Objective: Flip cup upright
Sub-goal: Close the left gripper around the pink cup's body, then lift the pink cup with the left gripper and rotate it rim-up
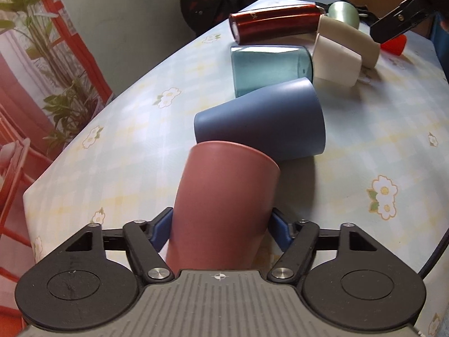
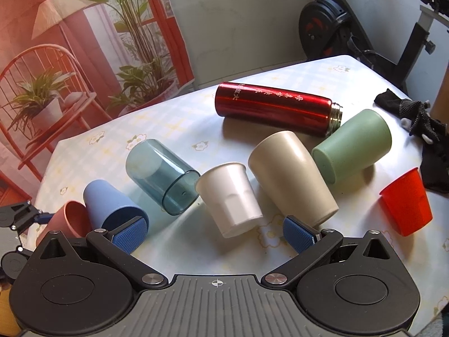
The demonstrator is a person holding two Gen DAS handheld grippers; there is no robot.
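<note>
A pink cup (image 1: 224, 205) lies on its side between the blue pads of my left gripper (image 1: 221, 229), which is shut on it near its open end. It also shows in the right wrist view (image 2: 66, 219) at the far left, with the left gripper (image 2: 16, 221) beside it. My right gripper (image 2: 216, 233) is open and empty above the table, just in front of a white cup (image 2: 231, 199) lying on its side.
Several cups lie on the flowered tablecloth (image 2: 196, 250): blue (image 1: 263, 123), clear teal (image 1: 269, 67), beige (image 2: 291, 179), green (image 2: 353, 146) and a tilted red one (image 2: 407, 207). A red flask (image 2: 275, 106) lies behind them. Black cloth (image 2: 421, 120) sits far right.
</note>
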